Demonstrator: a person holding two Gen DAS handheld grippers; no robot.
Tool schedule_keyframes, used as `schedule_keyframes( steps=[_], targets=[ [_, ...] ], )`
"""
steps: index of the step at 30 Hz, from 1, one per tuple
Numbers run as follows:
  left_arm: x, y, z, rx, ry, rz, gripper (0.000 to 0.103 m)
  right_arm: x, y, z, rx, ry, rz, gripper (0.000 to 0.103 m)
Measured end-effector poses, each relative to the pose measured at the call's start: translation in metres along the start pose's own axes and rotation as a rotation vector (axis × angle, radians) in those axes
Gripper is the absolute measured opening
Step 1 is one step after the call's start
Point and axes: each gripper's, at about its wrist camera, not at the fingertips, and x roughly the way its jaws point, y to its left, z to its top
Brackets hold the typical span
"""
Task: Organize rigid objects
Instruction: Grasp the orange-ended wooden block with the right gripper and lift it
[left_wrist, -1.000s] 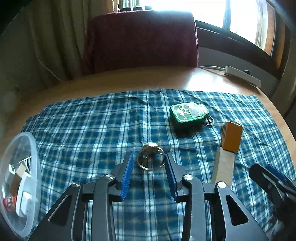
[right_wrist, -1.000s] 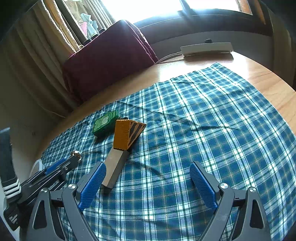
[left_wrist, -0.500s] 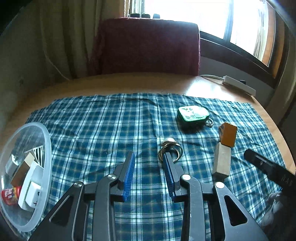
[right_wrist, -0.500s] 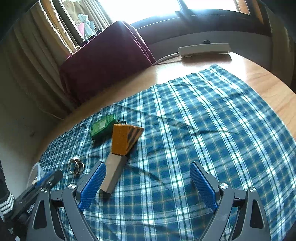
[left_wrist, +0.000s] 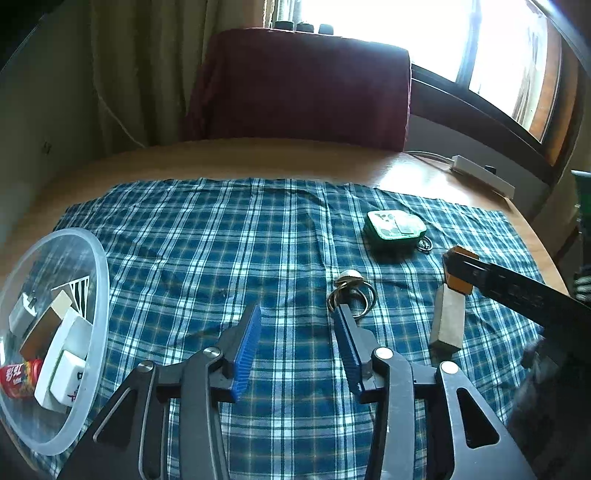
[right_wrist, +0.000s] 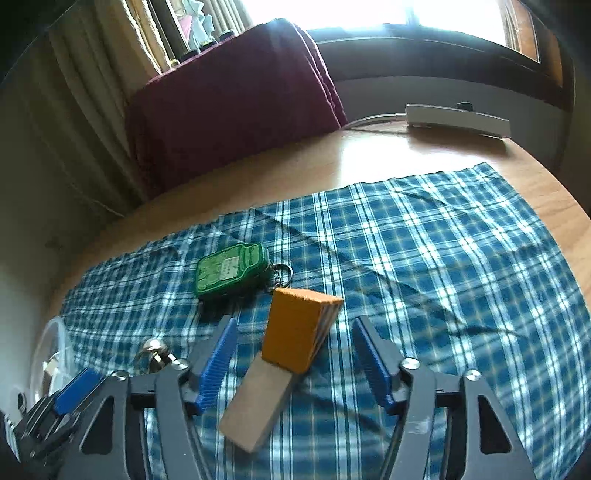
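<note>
Rigid objects scattered on plaid cloth, both grippers spread wide

Orange block (right_wrist: 293, 328) propped at a tilt on the far end of a grey block (right_wrist: 255, 404), both lying on the blue checked cloth (right_wrist: 443, 266). Framed by the right gripper (right_wrist: 291, 365), jaws parted wide to either side, blue pads (right_wrist: 216, 363) apart from both blocks, nothing gripped. Green keyfob (right_wrist: 231, 269) just beyond the orange block, flat on the cloth, metal loop at its right end. Cluster of metal rings (left_wrist: 351, 295) left of the blocks, lying on the cloth, just ahead of the tip of the left gripper's right-hand finger; whether touching it, cannot tell. Left gripper (left_wrist: 297, 343) likewise spread open, holding nothing, only checked cloth between the pads. Rings outside that gap, off to its right.

Seen from the left wrist camera: grey block beyond the rings to the right, orange block at its far end partly covered by the dark arm of the right gripper. Clear plastic bowl (left_wrist: 99, 295) at the left edge of the cloth, holding several small things: white tiles, a tan block, a small red tube, a striped piece.

Round wooden table (left_wrist: 258, 158) under the cloth. Maroon-covered chair back (left_wrist: 303, 85) behind it, curtains to the left, bright window beyond. White power strip (right_wrist: 458, 118) on the far right of the tabletop, off the cloth.
</note>
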Motion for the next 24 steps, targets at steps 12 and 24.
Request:
schedule_keyframes(
  steps=[12, 24],
  targets=[
    [0.008, -0.001, 0.000, 0.008, 0.022, 0.032, 0.055, 0.002, -0.006, -0.001, -0.032, -0.041, -0.065, 0.033],
    [0.023, -0.026, 0.008, 0.061, 0.051, 0.050, 0.055, -0.020, -0.022, -0.007, -0.008, -0.083, -0.030, 0.031]
  ],
)
